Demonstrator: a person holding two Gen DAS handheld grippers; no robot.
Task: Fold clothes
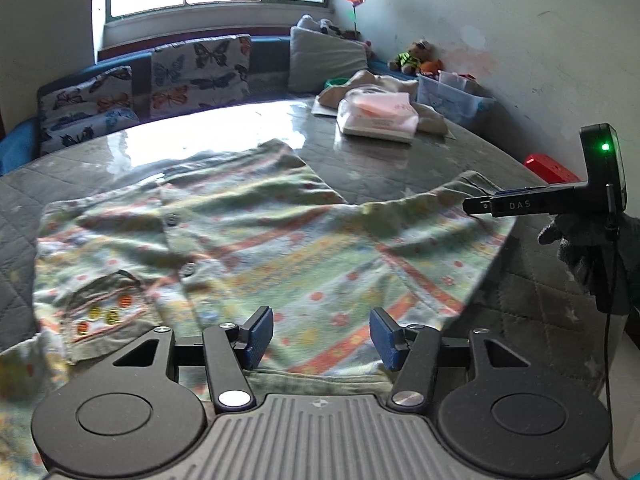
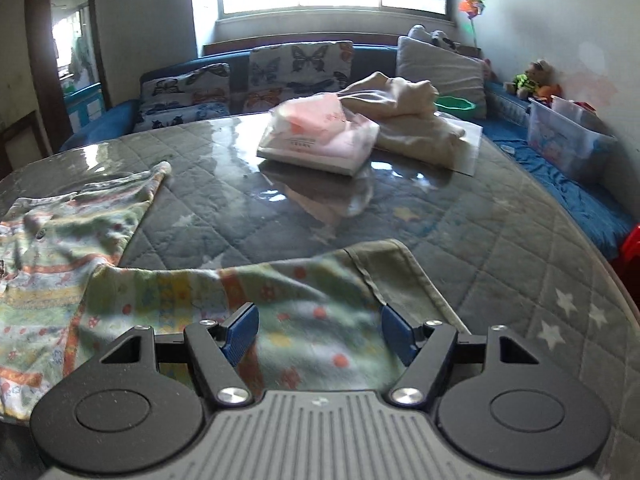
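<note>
Your left gripper (image 1: 321, 338) stands released over the shirt (image 1: 256, 248), pads clear of the cloth. The shirt lies flat on the table (image 1: 380, 160), spreading ahead and to both sides of these jaws.

Your right gripper (image 2: 319, 336) is also released and empty, directly above the sleeve (image 2: 280, 292). The sleeve's long axis runs from the body at left to the cuff at far right. Judged nearest: use the right gripper for the sleeve.

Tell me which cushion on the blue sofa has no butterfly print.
The plain grey cushion at the sofa's right end. The two cushions left of it are white with coloured butterflies.
</note>
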